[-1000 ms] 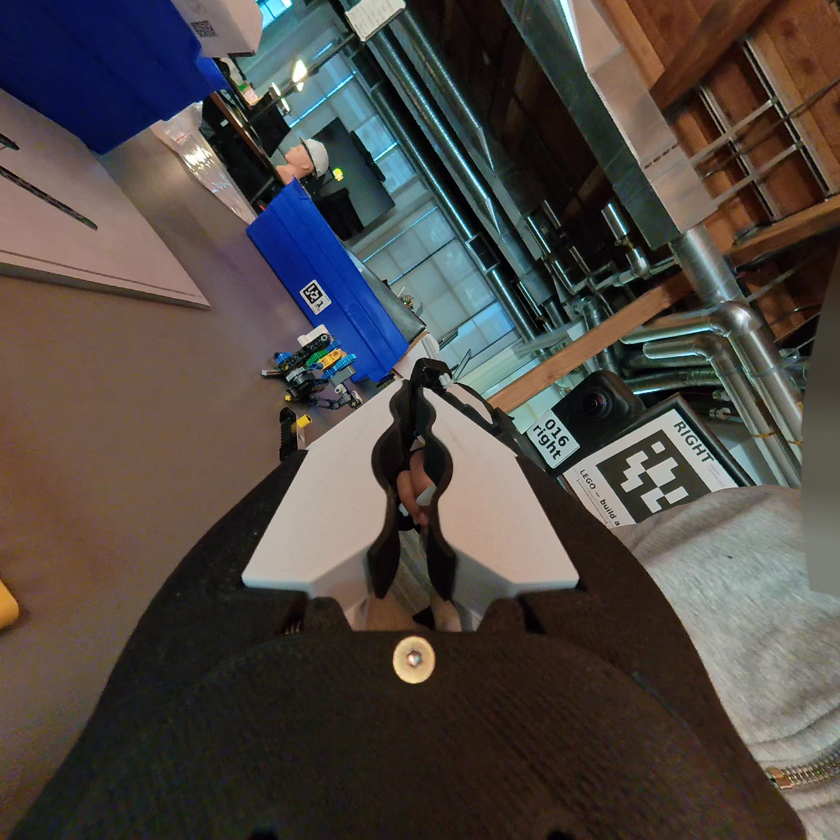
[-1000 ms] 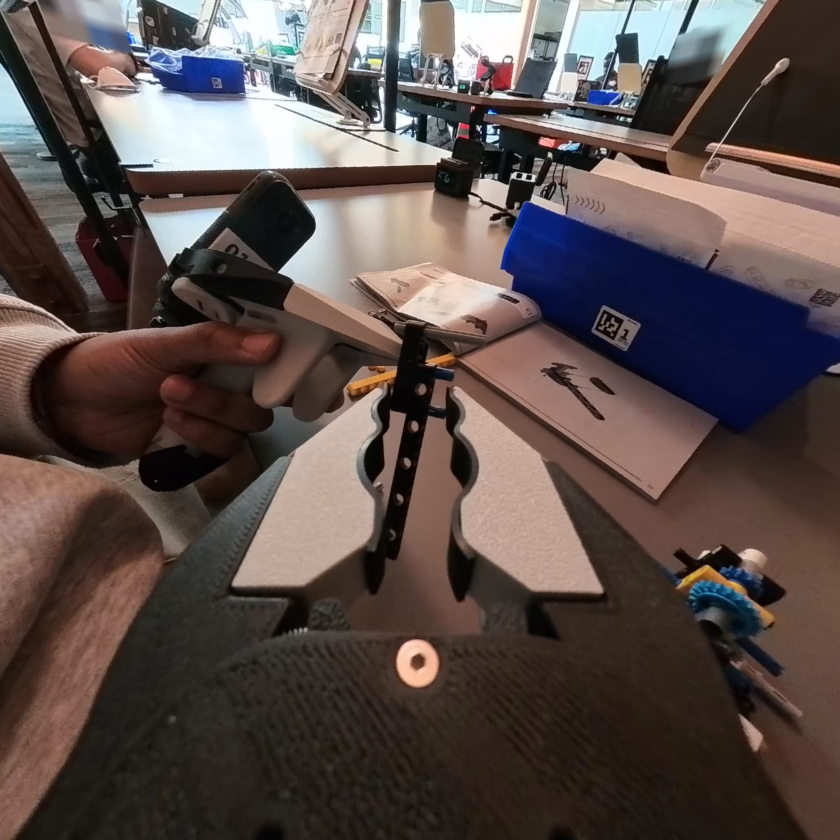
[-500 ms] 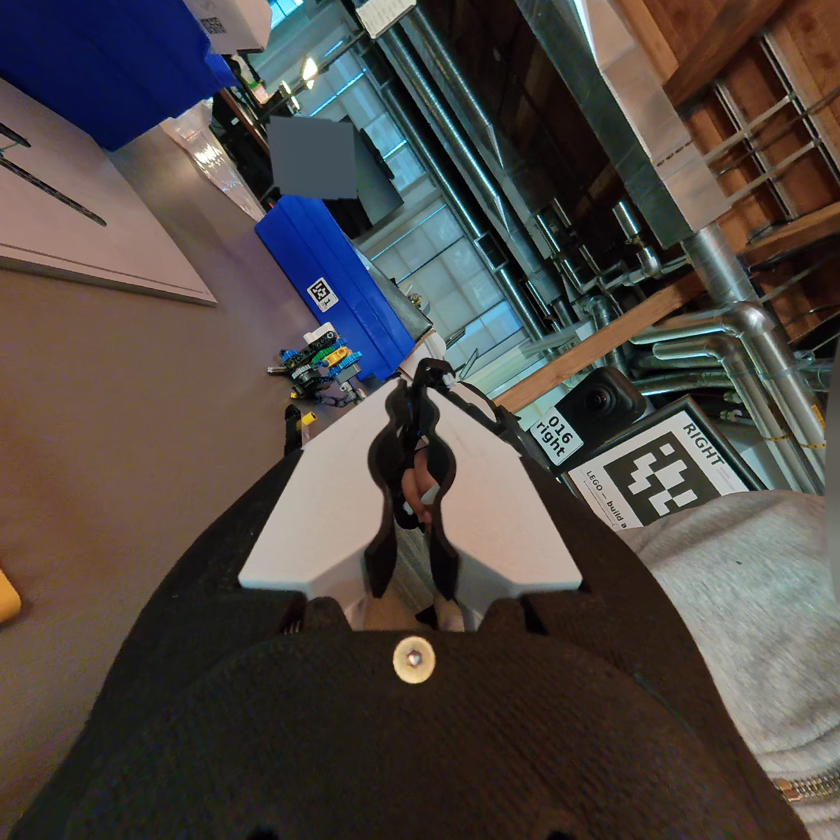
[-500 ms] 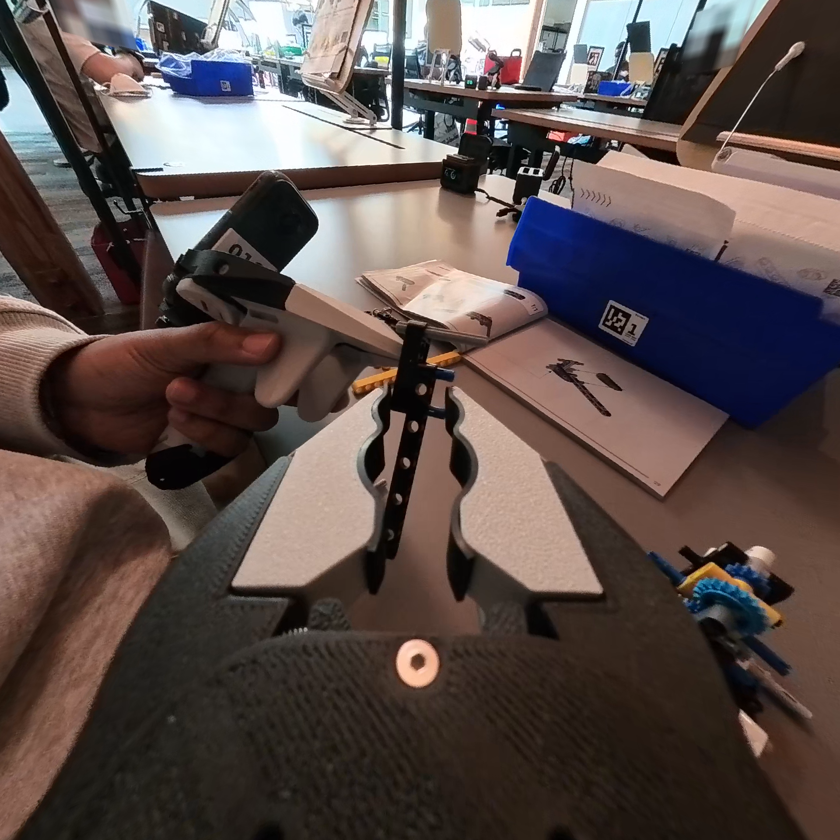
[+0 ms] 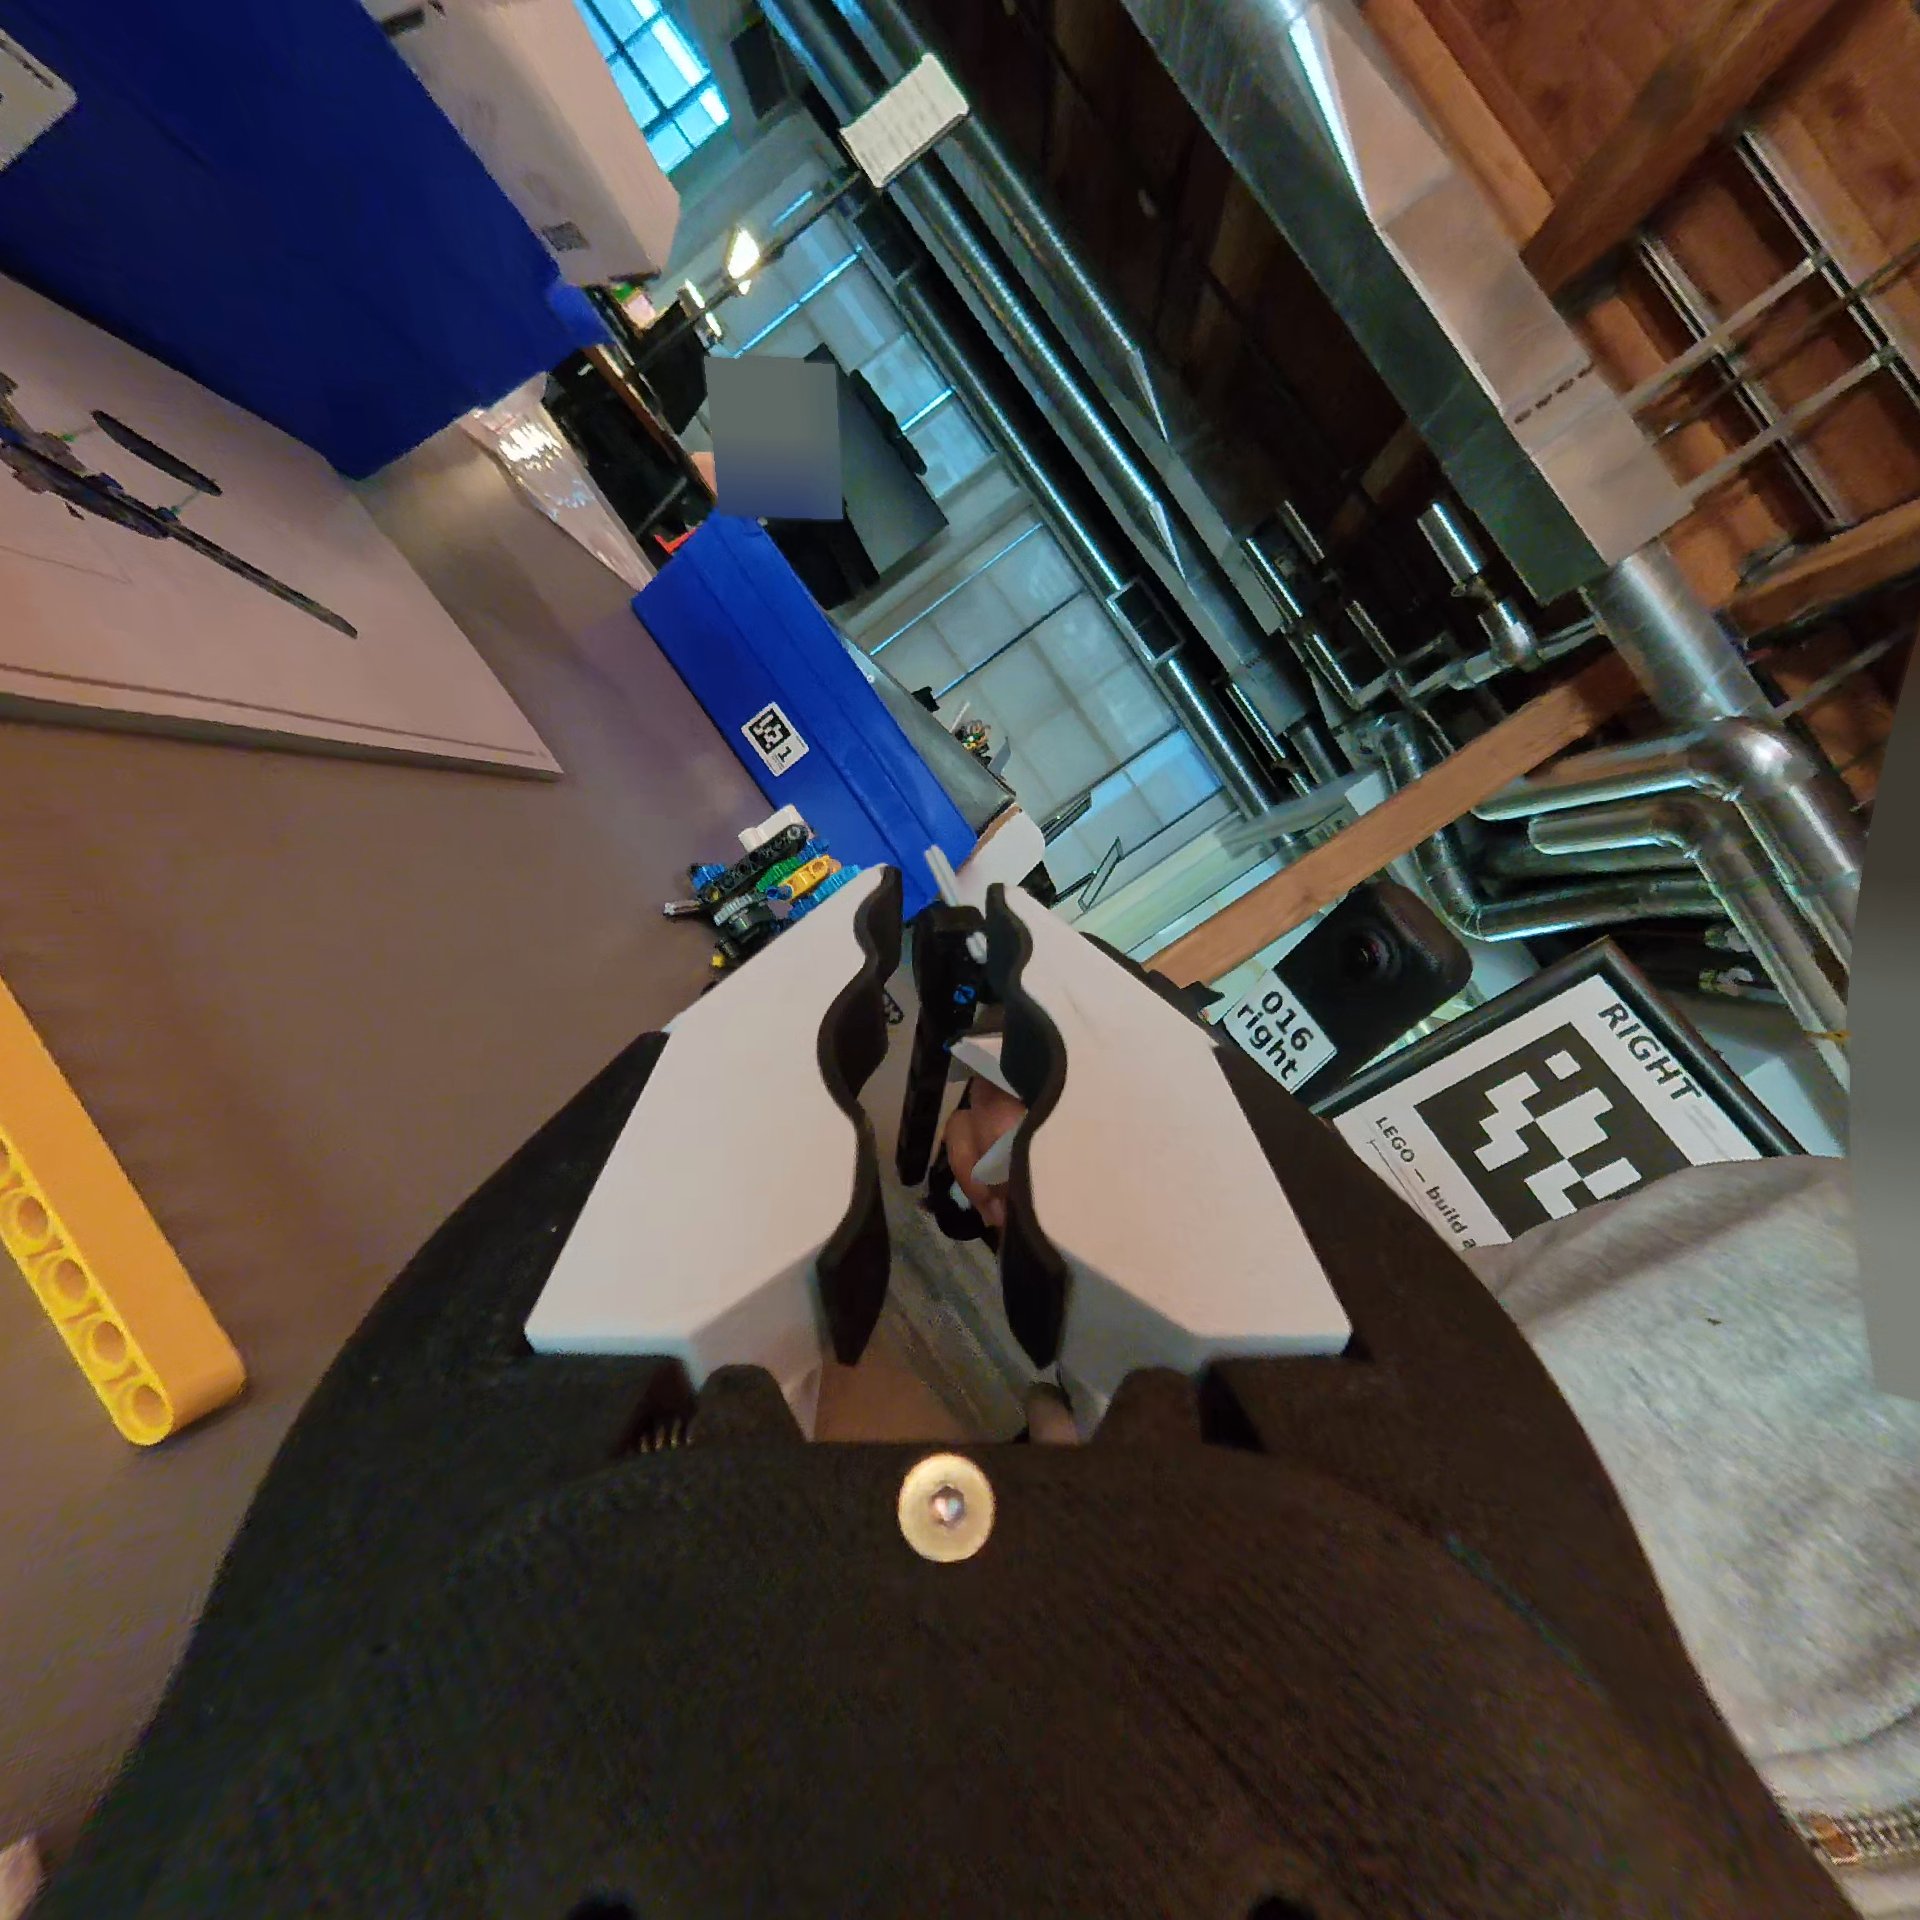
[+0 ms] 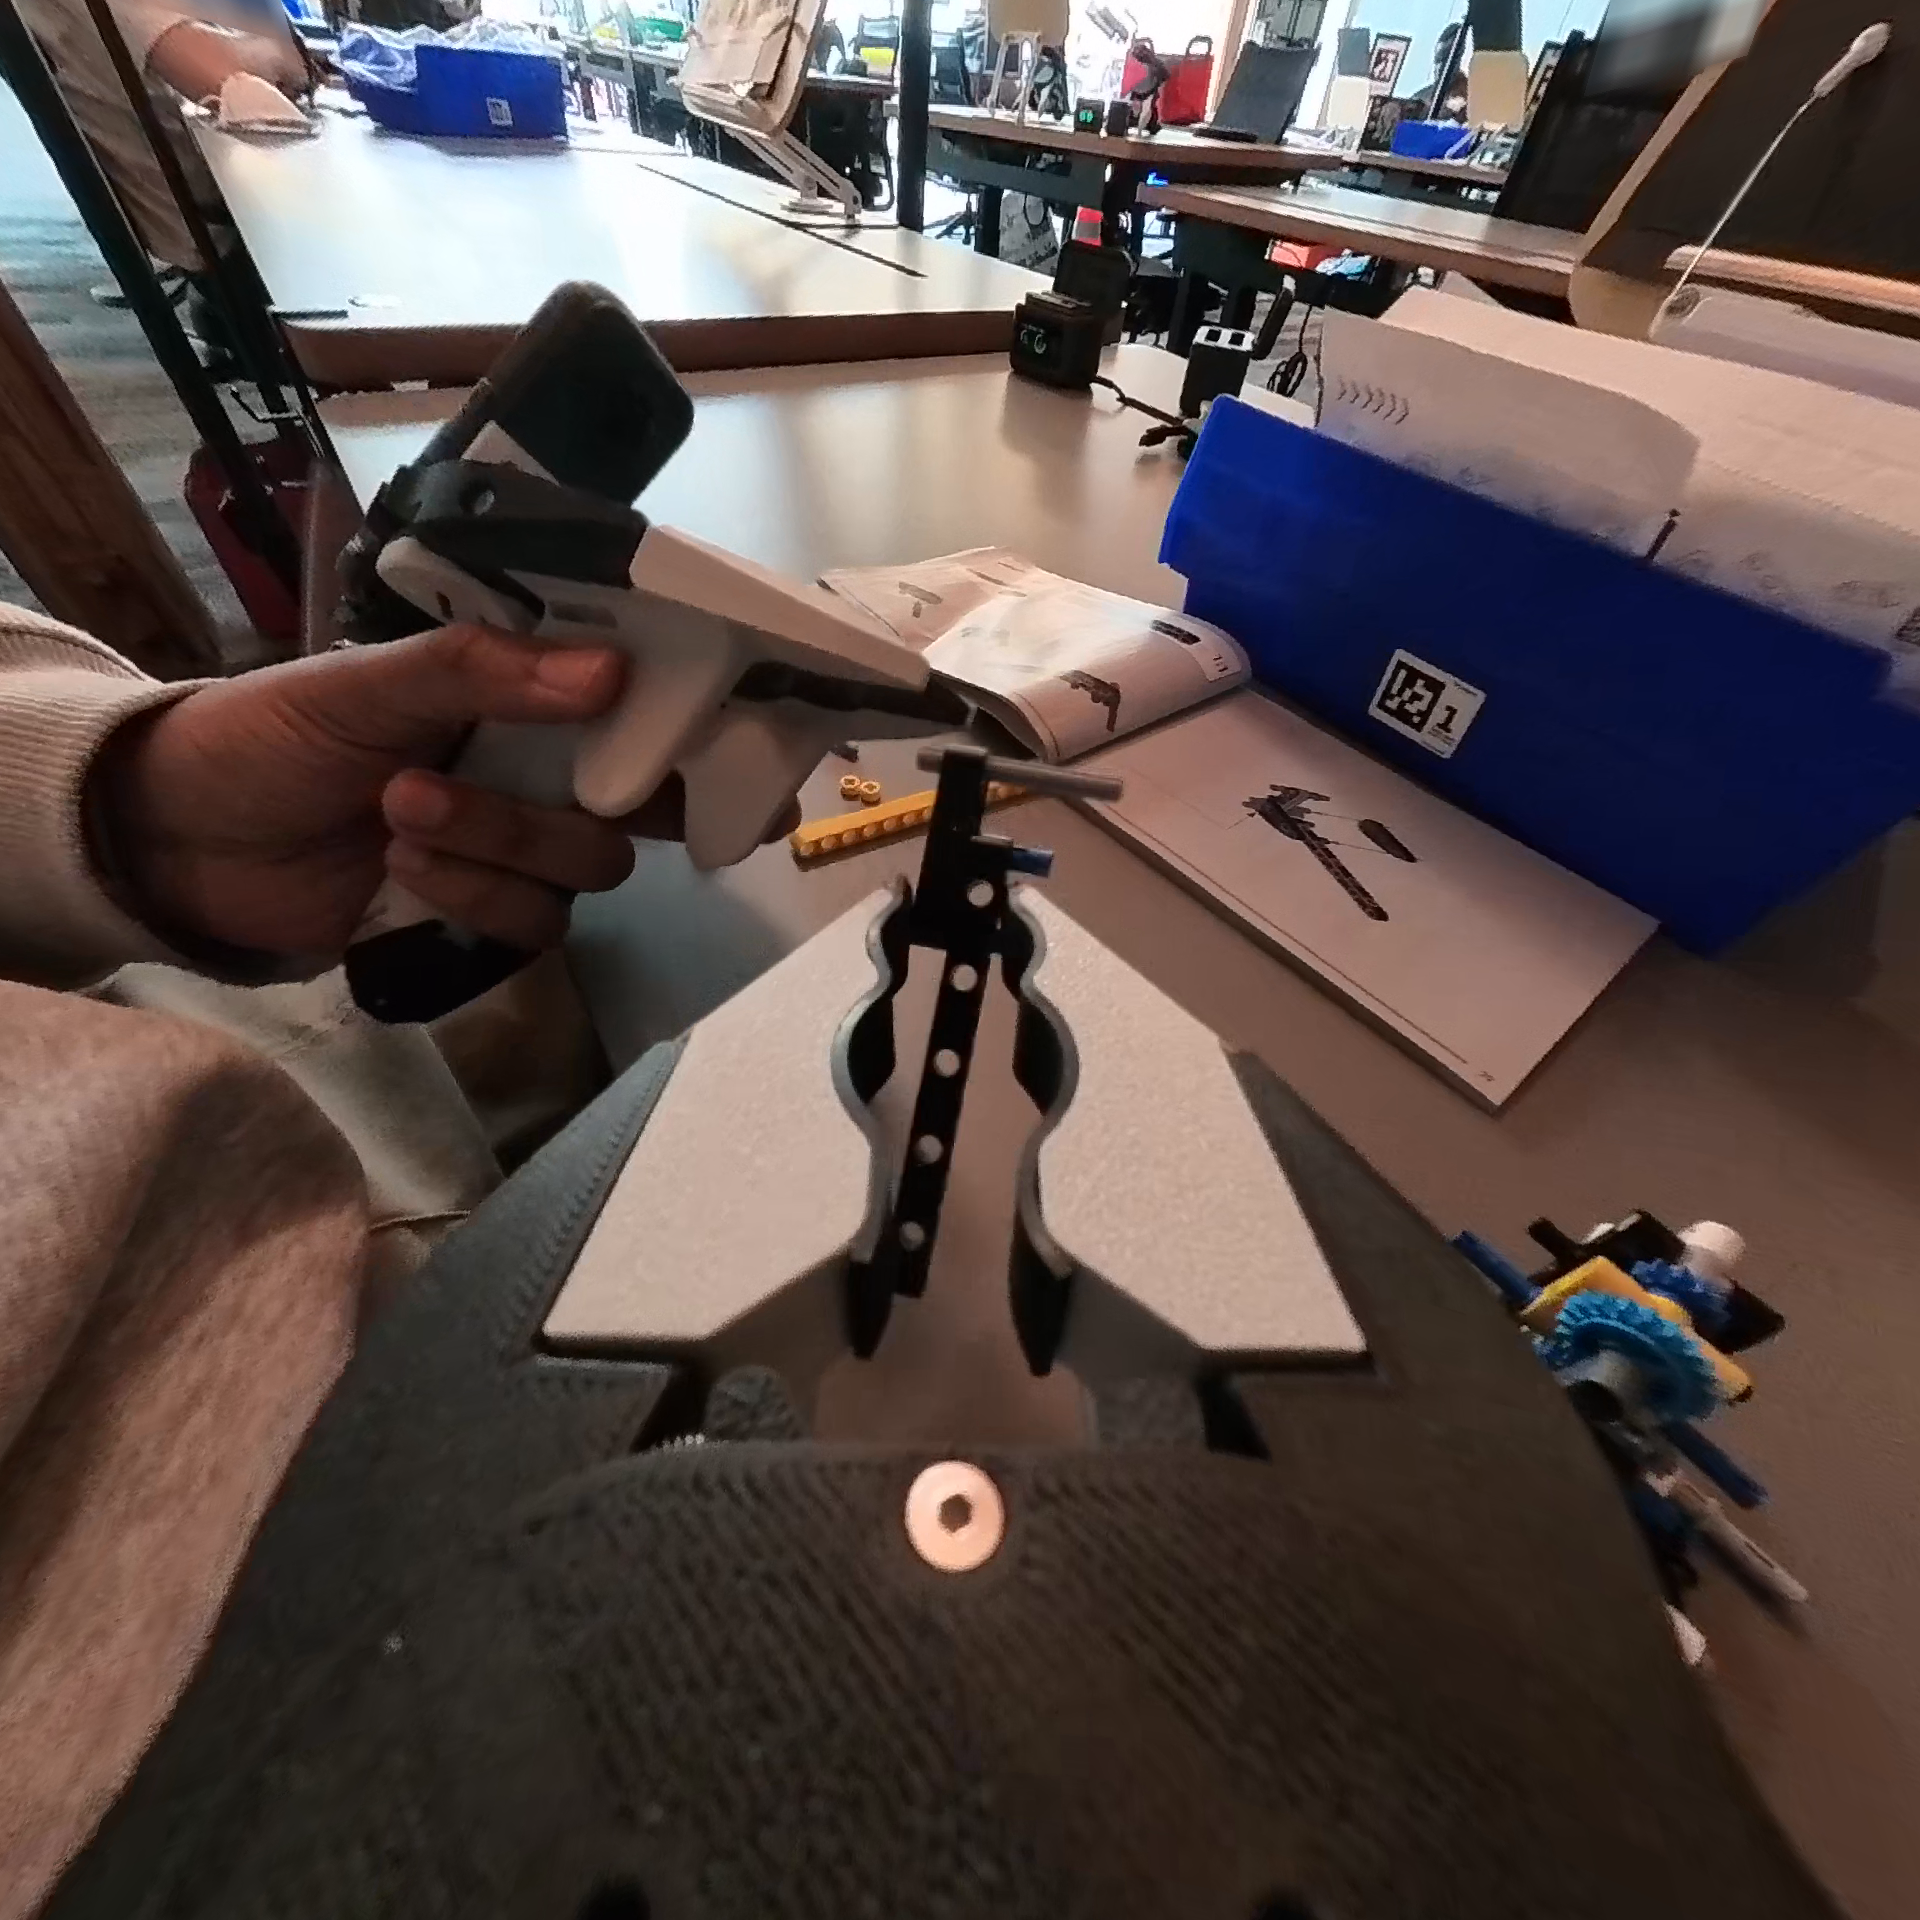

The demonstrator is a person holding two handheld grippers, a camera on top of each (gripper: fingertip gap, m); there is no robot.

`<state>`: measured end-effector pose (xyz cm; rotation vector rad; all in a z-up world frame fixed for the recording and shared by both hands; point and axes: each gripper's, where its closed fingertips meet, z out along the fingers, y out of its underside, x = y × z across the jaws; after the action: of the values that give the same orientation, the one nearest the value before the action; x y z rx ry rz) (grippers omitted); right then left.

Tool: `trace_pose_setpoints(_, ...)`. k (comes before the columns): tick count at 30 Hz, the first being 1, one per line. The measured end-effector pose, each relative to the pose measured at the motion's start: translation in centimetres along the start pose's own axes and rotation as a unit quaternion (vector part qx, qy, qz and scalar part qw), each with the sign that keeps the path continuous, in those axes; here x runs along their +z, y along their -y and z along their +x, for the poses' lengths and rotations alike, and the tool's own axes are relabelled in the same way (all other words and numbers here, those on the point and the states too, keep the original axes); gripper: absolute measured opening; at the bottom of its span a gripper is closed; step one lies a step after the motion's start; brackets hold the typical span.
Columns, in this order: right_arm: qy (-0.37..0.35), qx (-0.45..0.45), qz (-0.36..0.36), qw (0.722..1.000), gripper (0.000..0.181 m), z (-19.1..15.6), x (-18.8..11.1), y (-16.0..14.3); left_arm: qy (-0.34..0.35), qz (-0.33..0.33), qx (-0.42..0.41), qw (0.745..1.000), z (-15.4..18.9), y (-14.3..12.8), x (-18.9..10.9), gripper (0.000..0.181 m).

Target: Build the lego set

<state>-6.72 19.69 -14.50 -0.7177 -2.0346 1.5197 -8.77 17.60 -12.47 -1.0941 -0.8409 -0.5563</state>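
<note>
Two hand-held grippers meet above the desk [image 6: 1714, 1091]. The right hand-held gripper [image 6: 951, 914] pinches a black holed beam [image 6: 945, 1049] that stands upright, with a grey axle [image 6: 1029, 779] across its top and a blue pin [image 6: 1023, 858] just below. The left hand-held gripper [image 6: 935, 707], fingers spread, points at that axle without touching. Beyond the beam lie a yellow beam [image 6: 894, 826], open instruction booklets [image 6: 1351, 904] and a blue bin [image 6: 1538, 665]; right of it sits a geared sub-assembly [image 6: 1631, 1340].
</note>
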Motion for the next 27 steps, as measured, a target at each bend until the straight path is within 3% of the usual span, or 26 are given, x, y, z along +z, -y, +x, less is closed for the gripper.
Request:
trace_pose_setpoints(1,-0.001,-0.001,-0.002,1.000,0.016,0.0,0.0,-0.1,0.000,0.001,0.002,1.000,0.0,0.1,0.0,0.012)
trace_pose_setpoints(13,0.011,-0.022,-0.070,0.997,0.016,-0.4,0.9,-2.5,0.002,0.000,0.011,1.000,-0.2,0.7,-0.3,0.012)
trace_pose_setpoints(21,0.001,-0.097,-0.120,0.988,0.016,-0.4,0.9,-3.9,0.008,-0.030,0.071,0.997,0.3,0.0,0.1,0.015)
trace_pose_setpoints(27,0.007,-0.098,-0.133,0.986,0.016,-0.5,1.0,-4.5,0.014,-0.053,0.097,0.994,0.2,-0.8,0.3,0.016)
